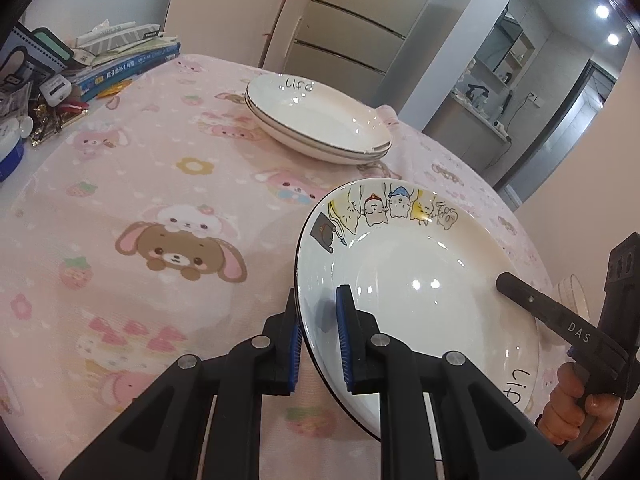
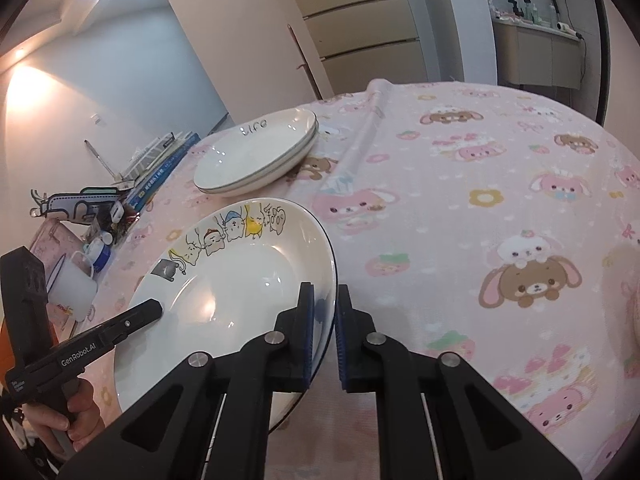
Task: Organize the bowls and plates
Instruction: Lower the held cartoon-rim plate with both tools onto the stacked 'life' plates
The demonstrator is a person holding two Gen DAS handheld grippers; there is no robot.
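A white plate with cartoon cats along its rim (image 1: 420, 280) (image 2: 240, 280) hangs tilted just above the pink tablecloth, held from both sides. My left gripper (image 1: 318, 300) is shut on its left rim, blue pads on either face. My right gripper (image 2: 325, 292) is shut on the opposite rim. Each gripper also shows in the other's view: the right gripper (image 1: 508, 284) with a hand on its grip, the left gripper (image 2: 152, 310) likewise. Farther back, a stack of two plain white plates (image 1: 316, 116) (image 2: 256, 152) with handwriting inside rests on the cloth.
The table wears a pink cartoon-bunny tablecloth (image 1: 160, 200). Books (image 1: 132, 60) and small clutter (image 1: 48, 96) crowd the far left corner, with a white mug (image 2: 76, 284) beside them. A clear glass dish edge (image 1: 572, 296) peeks out at the right. Cabinets stand behind the table.
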